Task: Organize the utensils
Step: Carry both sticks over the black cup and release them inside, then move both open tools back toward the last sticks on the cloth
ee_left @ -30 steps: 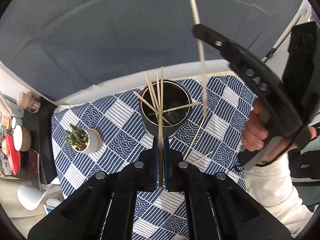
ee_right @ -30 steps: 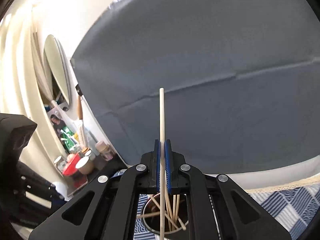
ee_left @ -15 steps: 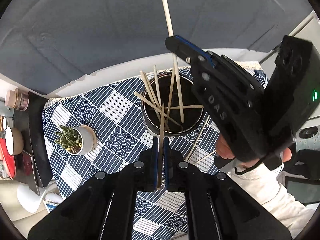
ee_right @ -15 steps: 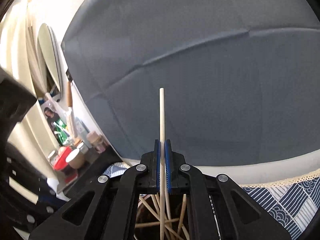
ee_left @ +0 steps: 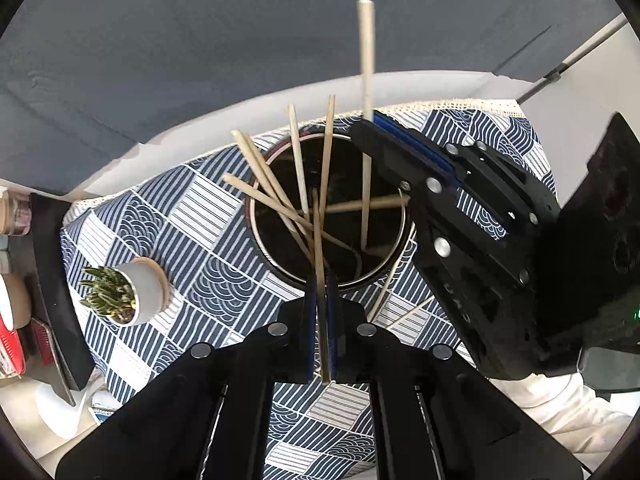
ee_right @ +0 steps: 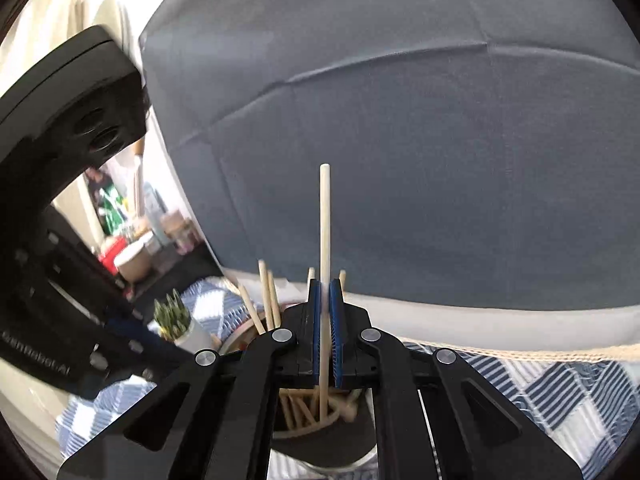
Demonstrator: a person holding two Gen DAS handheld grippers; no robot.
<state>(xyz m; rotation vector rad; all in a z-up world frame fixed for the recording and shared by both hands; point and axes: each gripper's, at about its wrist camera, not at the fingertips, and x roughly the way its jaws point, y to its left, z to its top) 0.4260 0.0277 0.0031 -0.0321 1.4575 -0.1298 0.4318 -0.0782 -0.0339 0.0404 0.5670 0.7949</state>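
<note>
Left gripper (ee_left: 320,280) clamped on a pale wooden chopstick (ee_left: 319,240), tip angled into the dark round metal holder (ee_left: 280,264). Right gripper (ee_right: 327,292) clamped on a second light wooden chopstick (ee_right: 325,220), held upright, lower end inside the holder. Holder stands near the far edge of the blue-and-white patterned tablecloth (ee_left: 192,216), several chopsticks in it. Two loose sticks (ee_left: 404,314) lie beside it. Small potted succulent (ee_left: 124,292) toward the left edge.
</note>
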